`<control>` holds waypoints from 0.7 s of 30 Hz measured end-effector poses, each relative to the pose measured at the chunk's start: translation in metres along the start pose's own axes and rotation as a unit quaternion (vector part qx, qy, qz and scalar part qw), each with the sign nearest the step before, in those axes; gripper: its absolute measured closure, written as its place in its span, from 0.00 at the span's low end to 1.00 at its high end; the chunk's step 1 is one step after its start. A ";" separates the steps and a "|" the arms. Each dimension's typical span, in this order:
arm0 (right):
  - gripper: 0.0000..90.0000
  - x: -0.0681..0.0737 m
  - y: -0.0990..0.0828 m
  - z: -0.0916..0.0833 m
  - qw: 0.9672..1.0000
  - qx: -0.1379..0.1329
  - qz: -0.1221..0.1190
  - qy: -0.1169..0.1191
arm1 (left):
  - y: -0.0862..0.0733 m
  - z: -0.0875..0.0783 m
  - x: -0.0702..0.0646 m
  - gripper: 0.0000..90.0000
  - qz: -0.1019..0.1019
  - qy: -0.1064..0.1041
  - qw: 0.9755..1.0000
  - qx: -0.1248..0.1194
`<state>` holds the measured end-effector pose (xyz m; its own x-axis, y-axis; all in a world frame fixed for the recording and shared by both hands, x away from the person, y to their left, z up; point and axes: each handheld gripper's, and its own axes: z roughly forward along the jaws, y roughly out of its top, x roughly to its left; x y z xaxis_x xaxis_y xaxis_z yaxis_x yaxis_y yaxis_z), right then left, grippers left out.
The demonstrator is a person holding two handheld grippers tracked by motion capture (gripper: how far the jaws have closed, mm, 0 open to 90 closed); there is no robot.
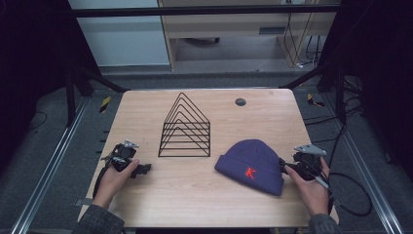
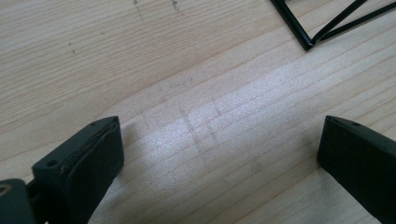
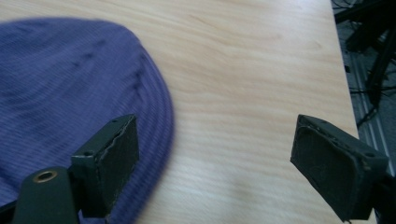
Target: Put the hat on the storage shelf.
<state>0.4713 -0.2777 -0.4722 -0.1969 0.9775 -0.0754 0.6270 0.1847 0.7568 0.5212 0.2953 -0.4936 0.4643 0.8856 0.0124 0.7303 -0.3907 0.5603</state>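
High view looks down over table [image 1: 195,195]; gripper views hover close, sharing its wood.

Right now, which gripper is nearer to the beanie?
Right. The right gripper sits at the beanie's edge, jaws open. The left gripper is across the table, beyond the wire rack.

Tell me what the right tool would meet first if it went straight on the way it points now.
Probably the purple beanie: the right tool is open, its left jaw already over the hat's edge, bare table ahead of the gap. Depth is unclear.
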 end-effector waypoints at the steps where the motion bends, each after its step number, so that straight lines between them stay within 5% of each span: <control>1: 0.12 0.004 0.011 0.000 1.000 0.009 -0.014 0.016 | 0.000 0.000 0.000 0.00 0.001 -0.001 1.000 -0.001; 7: 0.12 0.016 0.046 0.005 0.997 0.035 -0.032 0.061 | -0.001 -0.001 0.000 0.00 0.006 -0.002 1.000 0.002; 12: 0.29 0.030 0.077 0.023 0.992 0.067 -0.052 0.096 | -0.001 -0.001 0.000 0.00 0.007 -0.003 1.000 0.004; 21: 0.43 0.044 0.093 0.053 0.988 0.094 -0.064 0.109 | -0.001 -0.001 0.001 0.00 0.008 -0.004 1.000 0.004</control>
<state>0.5606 -0.2127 -0.4396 -0.4276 0.9040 -0.0052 0.7118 0.3402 0.6145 0.5205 0.2963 -0.4933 0.4793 0.8775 0.0146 0.7266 -0.4060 0.5542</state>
